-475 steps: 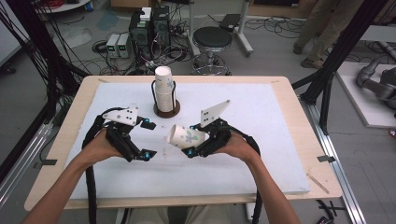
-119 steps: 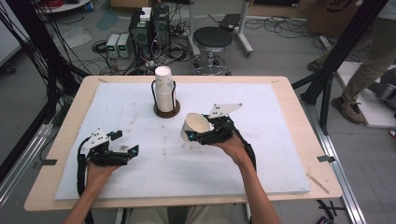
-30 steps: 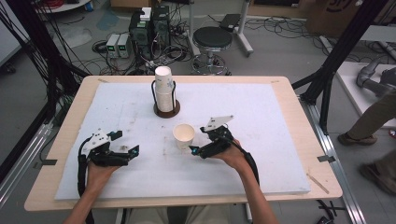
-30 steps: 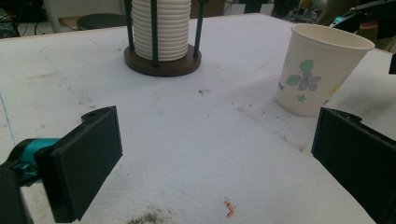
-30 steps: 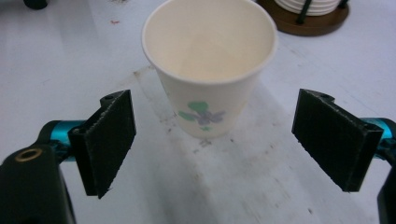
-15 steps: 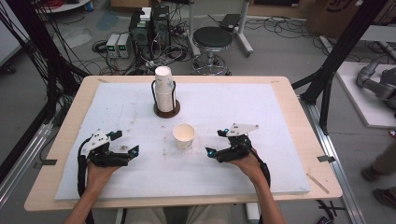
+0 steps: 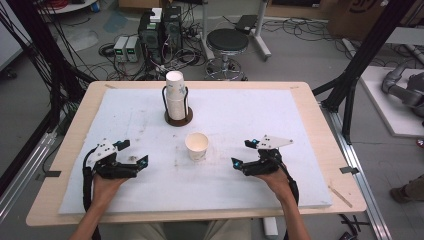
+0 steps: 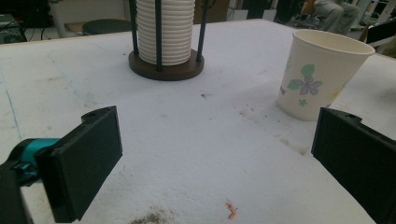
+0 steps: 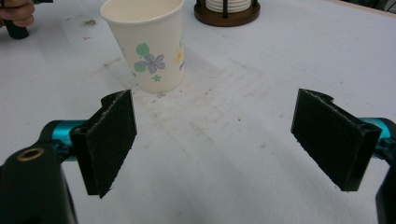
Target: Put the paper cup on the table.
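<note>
Between the two grippers, a paper cup stands upright and free on the white mat, since left gripper and right gripper rest spread wide, gripping nothing.

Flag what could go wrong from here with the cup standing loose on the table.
The paper cup stands upright, held by nothing, between two open claws. The right claw lies close beside it, so a careless sweep could tip it. The left claw rests wide open on the other side; closing hard on the thin wall might crush it. The cup stack in its holder stands just behind, so a push that way could knock them together.
</note>
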The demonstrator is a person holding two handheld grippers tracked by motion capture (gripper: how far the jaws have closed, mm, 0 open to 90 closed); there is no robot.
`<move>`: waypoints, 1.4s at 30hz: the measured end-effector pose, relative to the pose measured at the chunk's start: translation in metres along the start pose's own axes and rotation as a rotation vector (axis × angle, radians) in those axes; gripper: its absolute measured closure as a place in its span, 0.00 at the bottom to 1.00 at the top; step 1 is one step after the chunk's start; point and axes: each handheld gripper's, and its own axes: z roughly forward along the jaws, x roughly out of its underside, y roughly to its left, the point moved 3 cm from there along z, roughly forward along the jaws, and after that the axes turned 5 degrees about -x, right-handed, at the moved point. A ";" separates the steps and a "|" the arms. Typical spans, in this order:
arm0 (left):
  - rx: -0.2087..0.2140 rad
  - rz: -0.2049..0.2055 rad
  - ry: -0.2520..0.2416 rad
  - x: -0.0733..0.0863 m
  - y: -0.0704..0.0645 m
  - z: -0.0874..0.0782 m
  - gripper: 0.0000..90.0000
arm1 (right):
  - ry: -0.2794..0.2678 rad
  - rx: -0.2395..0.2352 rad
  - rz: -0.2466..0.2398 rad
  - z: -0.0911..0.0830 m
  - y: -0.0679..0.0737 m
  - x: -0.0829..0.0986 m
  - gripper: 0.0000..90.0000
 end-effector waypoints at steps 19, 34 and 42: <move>0.005 -0.005 -0.019 0.001 0.000 -0.004 0.02 | -0.090 0.053 0.042 -0.016 -0.009 0.016 0.17; 0.005 -0.002 -0.022 0.001 0.000 -0.004 0.02 | -0.110 0.063 0.076 -0.013 -0.017 0.026 0.17; 0.006 -0.001 -0.021 0.001 0.000 -0.004 0.02 | -0.115 0.066 0.077 -0.012 -0.018 0.028 0.17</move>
